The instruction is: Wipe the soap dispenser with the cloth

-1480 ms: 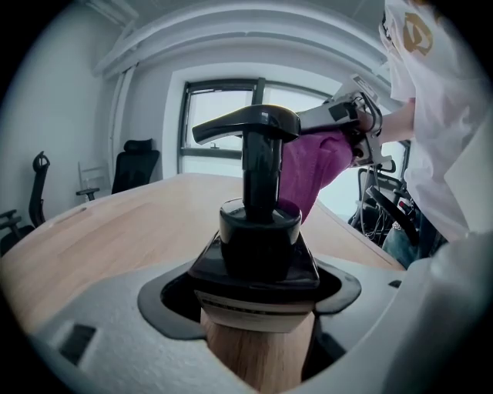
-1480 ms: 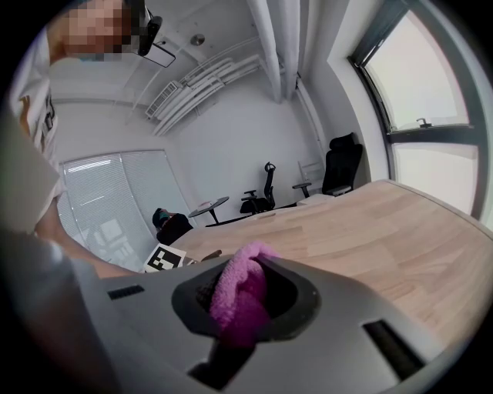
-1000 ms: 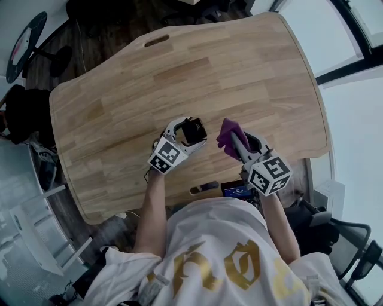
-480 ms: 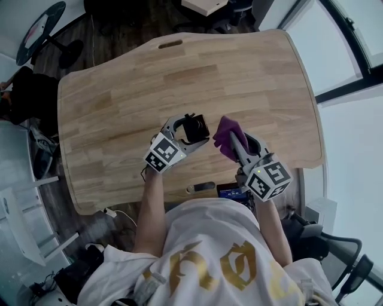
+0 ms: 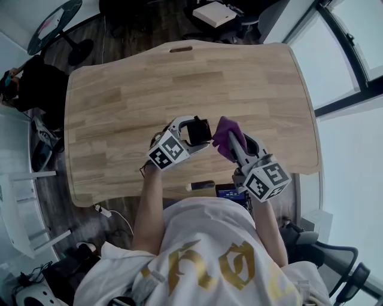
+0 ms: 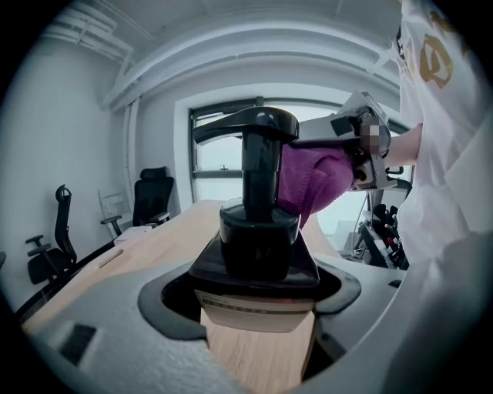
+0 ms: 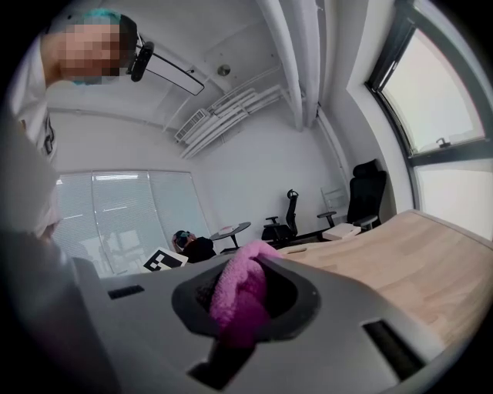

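Observation:
A black soap dispenser [image 6: 258, 231] with a pump head stands gripped between the jaws of my left gripper [image 6: 258, 308], held above the wooden table [image 5: 149, 89]. In the head view the soap dispenser [image 5: 196, 129] sits at the tip of the left gripper [image 5: 190, 132]. My right gripper [image 5: 230, 142] is shut on a purple cloth [image 5: 224, 134], bunched between its jaws [image 7: 239, 296]. In the left gripper view the cloth [image 6: 312, 181] presses against the right side of the pump neck.
Office chairs [image 6: 150, 204] and a small round table [image 7: 231, 229] stand beyond the table's far edge. A person [image 7: 192, 246] sits at the back. A white box [image 5: 213, 12] lies past the far edge. Windows line the right side.
Both grippers stay close together over the near part of the table; the head camera has shifted slightly. The cloth has stayed at the dispenser's side.

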